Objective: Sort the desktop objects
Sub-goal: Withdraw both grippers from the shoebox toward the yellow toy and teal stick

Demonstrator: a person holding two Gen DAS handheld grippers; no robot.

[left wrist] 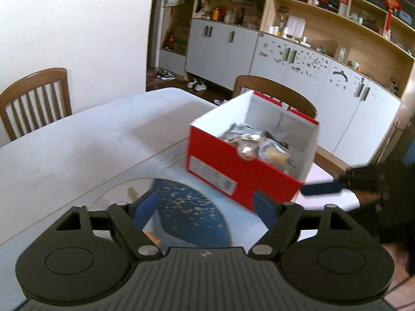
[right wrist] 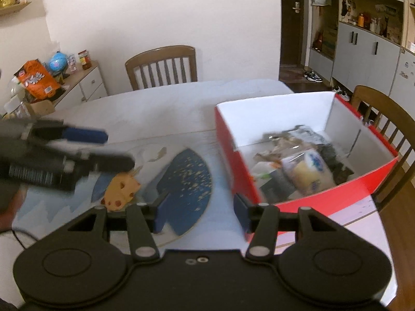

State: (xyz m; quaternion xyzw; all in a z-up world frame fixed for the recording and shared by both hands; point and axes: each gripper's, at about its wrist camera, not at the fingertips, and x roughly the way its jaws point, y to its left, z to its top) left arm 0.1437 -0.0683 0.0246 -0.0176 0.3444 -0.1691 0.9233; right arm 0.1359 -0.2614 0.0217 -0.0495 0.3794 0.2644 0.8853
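Note:
A red box with white inner walls (left wrist: 233, 165) (right wrist: 368, 181) stands on the white table and holds several packets and snack bags (right wrist: 306, 171). A yellow cheese-shaped toy (right wrist: 120, 189) lies on the blue patterned mat (right wrist: 186, 181), left of the box. My left gripper (left wrist: 207, 207) is open and empty above the mat, near the box's front corner; in the right wrist view it (right wrist: 114, 150) hovers blurred just above the toy. My right gripper (right wrist: 199, 211) is open and empty over the mat, beside the box's left wall; its blue finger shows in the left wrist view (left wrist: 321, 188).
Wooden chairs stand at the table's far side (right wrist: 160, 67) and behind the box (right wrist: 384, 119). A side cabinet with snacks (right wrist: 39, 80) stands at the left. Grey cupboards and shelves (left wrist: 298, 51) line the back wall.

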